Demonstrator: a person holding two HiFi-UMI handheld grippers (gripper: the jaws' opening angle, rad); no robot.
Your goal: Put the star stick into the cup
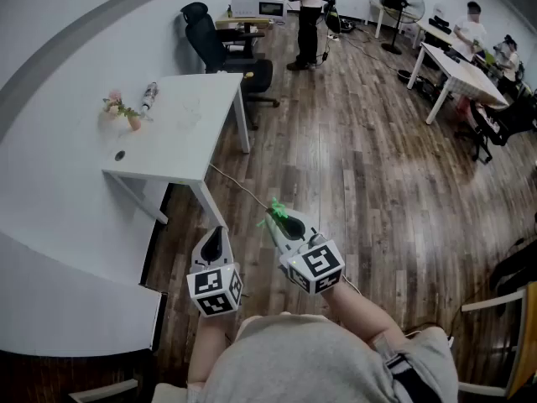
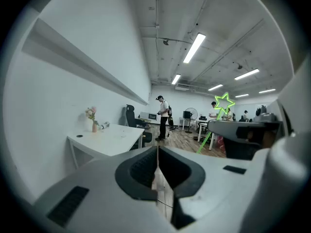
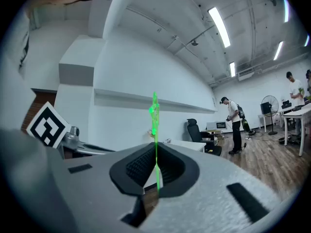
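The green star stick (image 1: 273, 211) stands pinched in my right gripper (image 1: 283, 218), star end up and away from me. In the right gripper view its thin shaft (image 3: 155, 144) rises from between the shut jaws of my right gripper (image 3: 156, 166). My left gripper (image 1: 216, 232) hangs beside it to the left. In its own view the left gripper (image 2: 158, 152) is shut on nothing, and the star (image 2: 224, 102) shows at the right. A small cup-like vase with flowers (image 1: 134, 122) stands on the white table (image 1: 189, 133) far ahead to the left.
A bottle-like object (image 1: 149, 96) and a black disc (image 1: 119, 154) lie on the same table. A black office chair (image 1: 220, 50) stands behind it. Wooden floor (image 1: 361, 183) stretches ahead. A person (image 1: 309, 17) stands at the back, and others sit at white desks (image 1: 457, 70) on the right.
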